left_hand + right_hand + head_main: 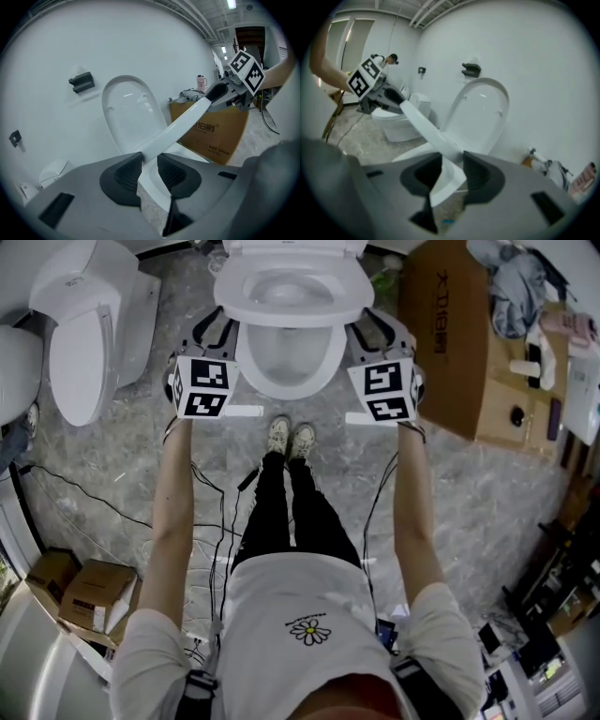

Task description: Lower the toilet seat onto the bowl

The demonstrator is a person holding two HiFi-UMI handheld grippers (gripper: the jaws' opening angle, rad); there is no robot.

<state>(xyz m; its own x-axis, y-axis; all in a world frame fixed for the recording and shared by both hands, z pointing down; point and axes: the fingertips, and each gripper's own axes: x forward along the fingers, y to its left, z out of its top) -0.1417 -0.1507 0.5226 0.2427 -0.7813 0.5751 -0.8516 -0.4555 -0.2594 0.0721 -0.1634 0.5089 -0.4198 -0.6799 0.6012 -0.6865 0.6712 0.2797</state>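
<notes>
The white toilet seat (289, 292) stands tilted above the bowl (286, 362), with the lid (129, 112) upright behind it. My left gripper (214, 326) is at the seat's front left and my right gripper (380, 331) at its front right. In the left gripper view the seat rim (183, 124) runs between the pads of the left gripper (149, 168) across to the right gripper (220, 91). The rim lies against one pad with a slim gap at the other. In the right gripper view the seat (426, 129) passes loosely through the open right gripper (452, 171).
A second toilet (89, 324) stands to the left. A large cardboard box (450, 334) with clothes on it stands to the right. Cables (211, 512) trail over the stone floor and small boxes (89, 592) sit at the lower left. The person's shoes (291, 437) stand before the bowl.
</notes>
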